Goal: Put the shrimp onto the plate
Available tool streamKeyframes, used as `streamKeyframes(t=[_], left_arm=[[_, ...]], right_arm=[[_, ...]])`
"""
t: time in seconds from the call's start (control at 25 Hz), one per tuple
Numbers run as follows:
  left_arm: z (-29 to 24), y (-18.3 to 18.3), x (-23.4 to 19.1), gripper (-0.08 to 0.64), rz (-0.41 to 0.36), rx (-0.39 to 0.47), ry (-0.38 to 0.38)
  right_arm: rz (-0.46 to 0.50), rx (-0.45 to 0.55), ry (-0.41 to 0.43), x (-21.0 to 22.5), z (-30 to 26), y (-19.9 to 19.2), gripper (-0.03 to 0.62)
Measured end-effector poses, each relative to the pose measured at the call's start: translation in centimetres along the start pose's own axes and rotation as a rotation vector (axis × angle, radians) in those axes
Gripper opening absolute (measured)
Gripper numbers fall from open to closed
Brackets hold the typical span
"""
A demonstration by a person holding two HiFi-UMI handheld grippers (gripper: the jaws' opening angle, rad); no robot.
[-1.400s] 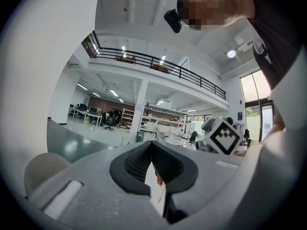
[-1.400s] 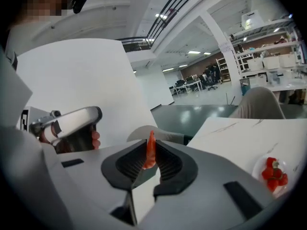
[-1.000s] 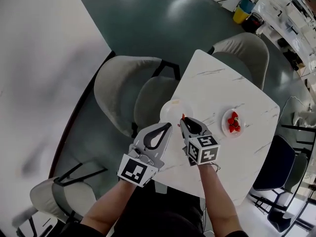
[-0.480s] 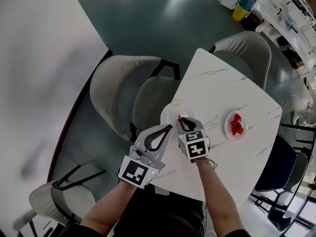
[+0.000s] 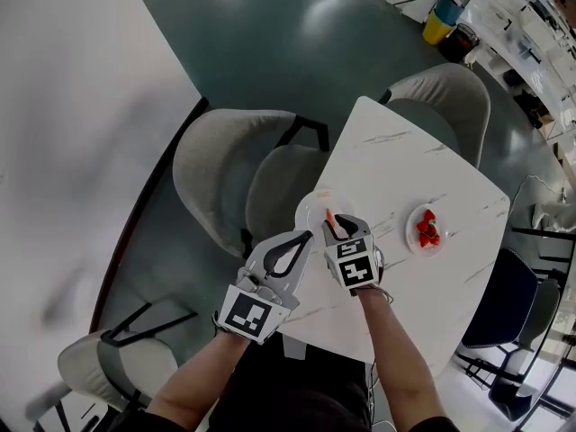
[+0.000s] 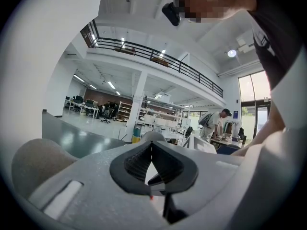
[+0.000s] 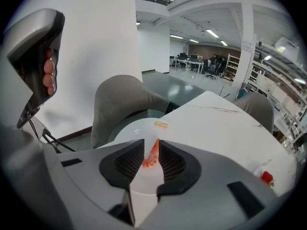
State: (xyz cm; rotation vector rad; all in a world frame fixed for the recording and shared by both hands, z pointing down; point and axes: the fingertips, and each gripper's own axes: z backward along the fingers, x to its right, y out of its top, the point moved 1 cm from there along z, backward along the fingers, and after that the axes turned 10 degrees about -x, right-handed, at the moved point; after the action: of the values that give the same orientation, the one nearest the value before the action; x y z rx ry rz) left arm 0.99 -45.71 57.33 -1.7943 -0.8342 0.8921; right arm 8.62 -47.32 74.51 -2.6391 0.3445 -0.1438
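**Left gripper** [image 6: 151,146]: nearest the body, off the table's near left edge. Its jaws are closed tip to tip with nothing between them.

**Right gripper** [image 7: 151,150]: just beside the left one, over the near part of the table. Its jaws are narrow and clamped on the shrimp [image 7: 150,160], an orange-red piece held upright between the pads.

**Plate** [image 7: 136,128]: white and round, at the table's left edge, directly below and beyond the right gripper's jaws. A small orange mark [image 7: 160,124] lies on its far side. The shrimp is over the plate's near part, but whether it touches the plate cannot be told.

**Table** [image 5: 405,165]: white top with faint grey veining and rounded corners, set cornerwise to the person.

**Second plate** [image 5: 411,238]: small and white, well apart from the first, toward the table's right side. It holds red pieces [image 5: 428,227].

**Chairs:**
- A grey padded chair [image 5: 211,165] stands at the table's left side, just beside the first plate.
- Another grey chair [image 5: 450,93] stands at the far corner.
- A dark chair [image 5: 504,300] stands at the right.

**Floor** [image 5: 297,52]: dark teal and glossy, with pale reflections of lamps.

**Wall** [image 5: 72,106]: plain white, filling the left of the head view.

**Yellow bin** [image 5: 438,28]: far off, at the edge of a row of white benches.

**Hall, in the left gripper view:**
- White columns and strip lights.
- An upper gallery with a dark railing [image 6: 158,56].
- Shelves and desks in the distance.
- A person [image 6: 218,121] standing at a bench.
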Motion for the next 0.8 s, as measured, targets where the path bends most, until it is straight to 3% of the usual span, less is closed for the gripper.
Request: streamKeyframes(t=[0.12, 0.32, 0.44, 0.64, 0.8], left_arm=[[0.5, 1.0, 0.3, 0.008, 0.000, -0.006, 0.001], [1.6, 3.2, 1.7, 0.008, -0.020, -0.026, -0.008], [2.6, 4.8, 2.7, 0.008, -0.021, -0.038, -0.009], [4.3, 6.8, 4.5, 0.008, 0.042, -0.084, -0.007], [5.4, 9.2, 6.5, 0.008, 0.018, -0.063, -0.034]], right_arm=[[-0.028, 0.060, 0.036, -0.6, 2.5, 1.1, 0.088], [-0.042, 0.210, 0.075, -1.9, 9.1, 3.2, 0.003], [-0.050, 0.297, 0.094, -3.2, 13.0, 4.5, 0.003], [-0.076, 0.438, 0.087, -4.3, 20.2, 6.8, 0.003], [-0.089, 0.539, 0.079, -4.6, 25.2, 8.3, 0.003]])
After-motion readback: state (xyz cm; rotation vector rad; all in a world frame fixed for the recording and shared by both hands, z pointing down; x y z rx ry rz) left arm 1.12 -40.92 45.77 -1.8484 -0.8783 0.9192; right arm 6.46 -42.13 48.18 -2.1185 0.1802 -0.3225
